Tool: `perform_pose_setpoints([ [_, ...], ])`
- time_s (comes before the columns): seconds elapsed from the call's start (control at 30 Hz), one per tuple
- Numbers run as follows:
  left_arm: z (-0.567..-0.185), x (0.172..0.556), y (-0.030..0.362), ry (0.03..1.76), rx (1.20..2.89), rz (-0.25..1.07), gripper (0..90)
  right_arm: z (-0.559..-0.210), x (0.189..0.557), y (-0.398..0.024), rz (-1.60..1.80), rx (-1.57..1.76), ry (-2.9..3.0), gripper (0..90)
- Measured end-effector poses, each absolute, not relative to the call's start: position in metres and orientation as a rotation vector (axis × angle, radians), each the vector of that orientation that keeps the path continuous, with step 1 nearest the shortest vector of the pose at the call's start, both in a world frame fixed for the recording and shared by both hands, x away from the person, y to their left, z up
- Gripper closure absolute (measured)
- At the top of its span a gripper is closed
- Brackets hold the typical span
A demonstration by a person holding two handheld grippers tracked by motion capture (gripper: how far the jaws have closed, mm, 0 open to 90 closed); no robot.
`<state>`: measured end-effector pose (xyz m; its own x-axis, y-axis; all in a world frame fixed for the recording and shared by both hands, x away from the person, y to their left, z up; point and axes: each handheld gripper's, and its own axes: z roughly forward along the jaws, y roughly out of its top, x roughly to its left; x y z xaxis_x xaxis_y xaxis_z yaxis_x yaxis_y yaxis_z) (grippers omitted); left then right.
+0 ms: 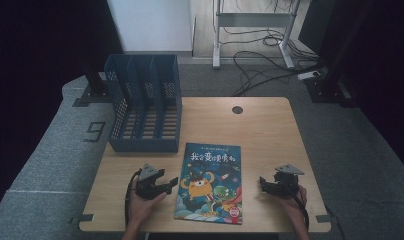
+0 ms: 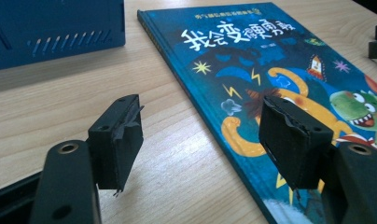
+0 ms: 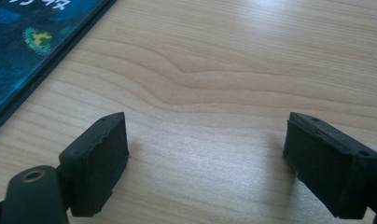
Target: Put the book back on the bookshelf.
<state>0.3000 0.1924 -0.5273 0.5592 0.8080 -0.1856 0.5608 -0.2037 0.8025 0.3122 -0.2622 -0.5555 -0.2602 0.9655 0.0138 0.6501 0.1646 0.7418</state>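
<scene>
Book [image 1: 210,182] flat; long axis runs toward file rack [image 1: 145,102]

Glossy book [image 1: 210,182] cover, matt wooden table [image 1: 270,135].

The high view is dim and soft, with near-black surroundings at both sides and a paler patch of floor at the top. The bench [image 1: 270,130] is evenly lit, without glare. In both gripper views the wood is bright, each tool casts short soft shadows, and the near black parts blur slightly.
</scene>
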Motion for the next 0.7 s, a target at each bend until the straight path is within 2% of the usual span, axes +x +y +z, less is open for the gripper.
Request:
perform_pose_setpoints([
  [0.7, -0.5259, 0.3014, 0.1899, 1.108, 1.877, 0.340, 29.1, -0.5492, 0.3108, -0.2690, 0.961, 1.627, 1.873, 19.5],
])
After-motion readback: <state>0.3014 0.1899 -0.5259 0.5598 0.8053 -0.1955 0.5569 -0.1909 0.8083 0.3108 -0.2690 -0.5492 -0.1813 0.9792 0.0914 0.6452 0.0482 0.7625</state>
